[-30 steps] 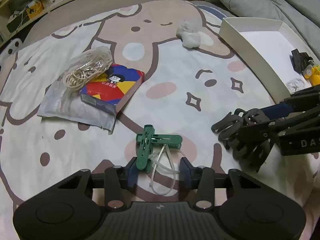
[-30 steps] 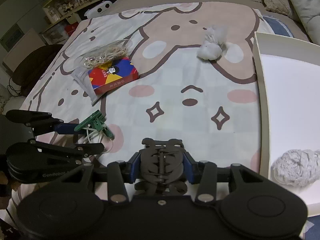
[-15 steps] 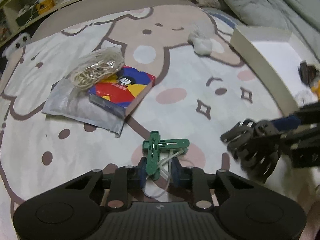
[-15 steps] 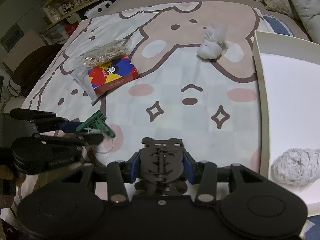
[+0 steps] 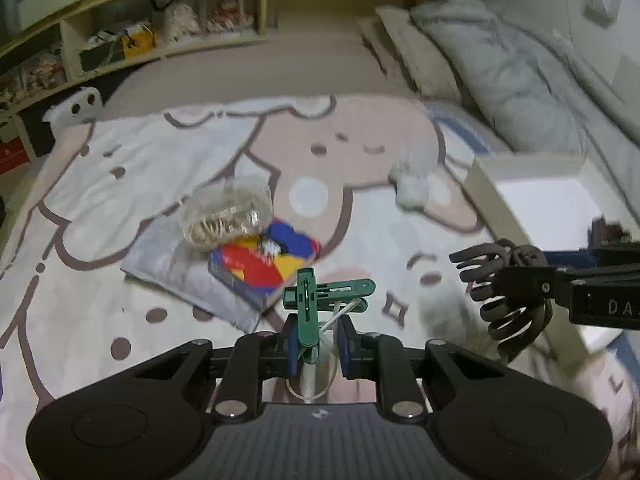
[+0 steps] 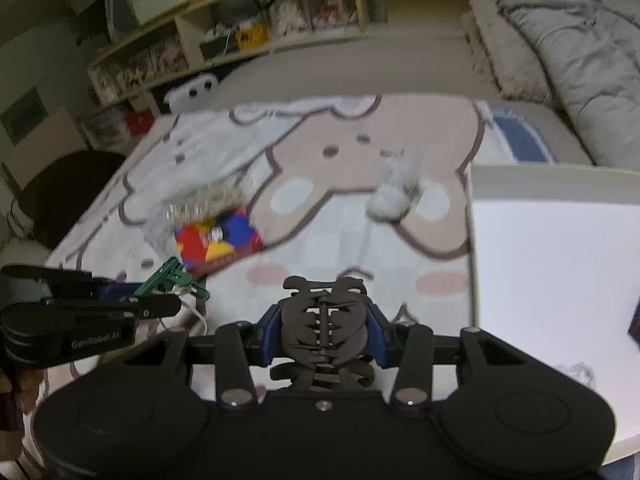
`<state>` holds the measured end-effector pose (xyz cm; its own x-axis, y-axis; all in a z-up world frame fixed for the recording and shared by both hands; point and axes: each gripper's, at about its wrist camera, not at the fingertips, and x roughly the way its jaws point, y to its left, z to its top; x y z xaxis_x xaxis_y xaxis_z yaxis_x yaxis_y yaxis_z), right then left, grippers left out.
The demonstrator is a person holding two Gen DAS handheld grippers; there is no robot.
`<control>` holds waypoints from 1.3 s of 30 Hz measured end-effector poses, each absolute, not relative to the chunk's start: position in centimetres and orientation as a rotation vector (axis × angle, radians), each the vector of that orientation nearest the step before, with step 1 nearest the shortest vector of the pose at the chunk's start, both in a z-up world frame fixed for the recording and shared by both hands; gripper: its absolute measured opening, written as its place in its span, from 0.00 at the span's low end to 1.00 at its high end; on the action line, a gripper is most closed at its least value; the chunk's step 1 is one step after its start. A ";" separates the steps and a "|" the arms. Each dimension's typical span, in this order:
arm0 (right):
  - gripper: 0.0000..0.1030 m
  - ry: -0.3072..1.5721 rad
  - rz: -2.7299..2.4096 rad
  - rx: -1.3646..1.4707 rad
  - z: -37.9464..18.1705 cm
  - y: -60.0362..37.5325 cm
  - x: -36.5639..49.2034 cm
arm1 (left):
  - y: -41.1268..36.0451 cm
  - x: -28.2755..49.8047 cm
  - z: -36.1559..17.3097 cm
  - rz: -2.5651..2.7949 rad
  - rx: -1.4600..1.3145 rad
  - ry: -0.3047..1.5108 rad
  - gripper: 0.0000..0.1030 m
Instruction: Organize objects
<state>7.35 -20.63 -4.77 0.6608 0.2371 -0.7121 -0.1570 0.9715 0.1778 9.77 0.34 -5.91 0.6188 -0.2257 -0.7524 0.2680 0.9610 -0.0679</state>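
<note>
My left gripper (image 5: 318, 346) is shut on green clothespins (image 5: 316, 300) tied with a white cord, held above the blanket; they also show in the right wrist view (image 6: 172, 278). My right gripper (image 6: 322, 330) is shut on a dark brown hair claw clip (image 6: 322, 320), seen from the left wrist view (image 5: 504, 280) near the white box (image 5: 496, 204). The white box (image 6: 470, 240) lies at the right, with a dark item and grey fluff inside.
On the cartoon blanket lie a colourful box (image 5: 266, 266) on a grey pouch (image 5: 180, 276), a bag of rubber bands (image 5: 226, 212) and a white crumpled wad (image 5: 412, 190). Shelves (image 5: 160, 40) stand behind, a grey duvet (image 5: 520, 80) at the right.
My left gripper closed on the green clothespins and lifted them off the blanket. Both grippers rose and tilted up, so the shelves came into view. The right one still holds the claw clip.
</note>
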 end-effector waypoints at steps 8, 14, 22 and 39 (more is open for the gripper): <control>0.44 0.706 0.182 0.092 -2.3 -21.4 7.0 | 0.0 8.8 -3.3 -0.276 -0.044 0.745 0.20; 0.44 0.670 0.141 0.090 -1.5 -22.7 7.4 | -0.2 8.5 -2.4 -0.276 -0.079 0.711 0.20; 0.44 0.616 0.095 0.104 -0.1 -26.6 7.8 | -2.1 9.1 -0.7 -0.297 -0.095 0.680 0.20; 0.44 0.674 -0.085 0.089 -1.4 -36.3 7.8 | -14.7 11.5 -1.6 -0.477 -0.058 0.702 0.20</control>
<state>7.79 -36.31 -1.39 0.7780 -0.0496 -0.6263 0.1075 0.9927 0.0549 11.54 -14.71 -1.55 0.6612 -0.4409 -0.6070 0.4025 0.8913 -0.2089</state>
